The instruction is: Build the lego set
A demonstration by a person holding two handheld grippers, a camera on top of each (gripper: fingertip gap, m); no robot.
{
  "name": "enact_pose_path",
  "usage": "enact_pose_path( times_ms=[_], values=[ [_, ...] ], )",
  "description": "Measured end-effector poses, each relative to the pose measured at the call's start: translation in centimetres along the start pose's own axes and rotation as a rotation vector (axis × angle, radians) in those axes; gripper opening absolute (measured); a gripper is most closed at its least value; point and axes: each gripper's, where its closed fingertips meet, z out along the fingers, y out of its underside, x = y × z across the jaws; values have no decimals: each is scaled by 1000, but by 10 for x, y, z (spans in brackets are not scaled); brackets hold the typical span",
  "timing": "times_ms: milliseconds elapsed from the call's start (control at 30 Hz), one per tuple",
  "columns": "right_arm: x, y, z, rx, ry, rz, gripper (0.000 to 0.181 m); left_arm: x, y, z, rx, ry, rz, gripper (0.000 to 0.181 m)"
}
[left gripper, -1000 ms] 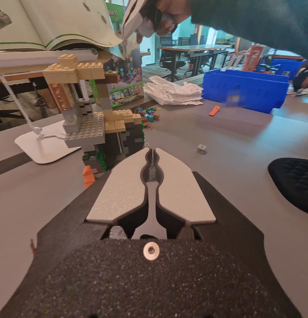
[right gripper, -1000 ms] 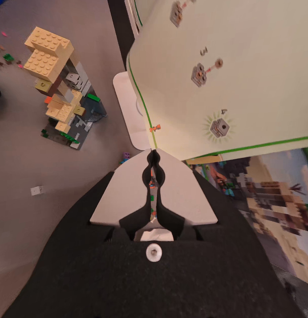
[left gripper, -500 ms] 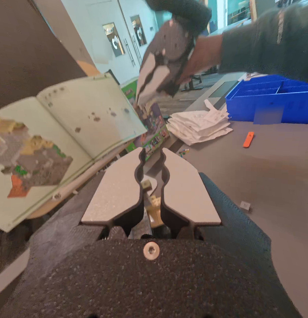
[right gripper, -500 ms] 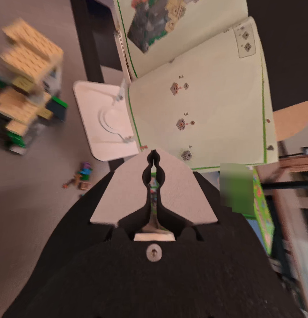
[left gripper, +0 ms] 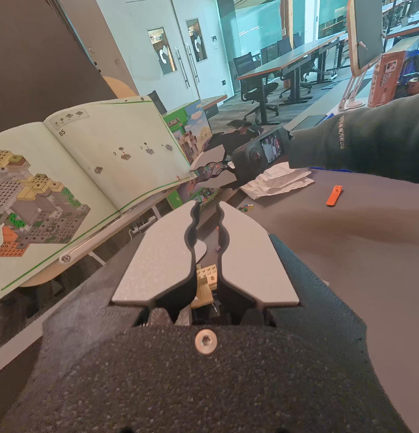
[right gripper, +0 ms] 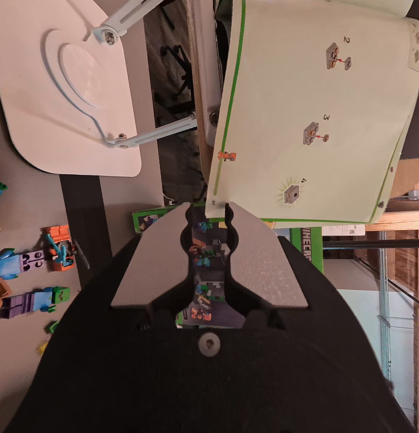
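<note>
The open instruction booklet (left gripper: pixel 110 152) rests on a white stand. My right gripper (right gripper: pixel 208 205) is open, with the lower corner of the right-hand page (right gripper: pixel 215 206) between its fingertips. It also shows in the left wrist view (left gripper: pixel 192 177), held by a dark-sleeved arm (left gripper: pixel 356 140), its jaws spread either side of that page corner. My left gripper (left gripper: pixel 207 206) is slightly open and empty, hovering above the partly built tan and grey lego model (left gripper: pixel 207 274), which shows only through the gap between its fingers.
The stand's white base (right gripper: pixel 63 93) sits on the grey table. Several minifigures (right gripper: pixel 61 248) and loose bricks (left gripper: pixel 246 207) lie near it. The green lego box (right gripper: pixel 208 269) stands under the booklet. An orange brick separator (left gripper: pixel 334 192) and white paper bags (left gripper: pixel 278 180) lie farther right. The tips of one gripper are about 25 cm away from the tips of the other.
My right gripper has opened and come down to the page's lower corner. My left gripper has lifted from table level to above the model and opened a little.
</note>
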Motion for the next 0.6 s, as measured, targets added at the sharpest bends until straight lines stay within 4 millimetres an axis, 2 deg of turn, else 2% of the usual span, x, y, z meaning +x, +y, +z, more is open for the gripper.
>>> enact_pose_path(
  times_ms=[200,367,600],
  values=[
    [6,-5,5,17,0,3,1,-2,26,-16,-18,-37,-74,12],
    [5,-6,3,17,-97,59,0,-4,52,-25,-54,-49,-116,12],
    [-2,-4,-2,-25,-436,378,0,2,79,-32,-90,-23,-149,11]
  ],
)
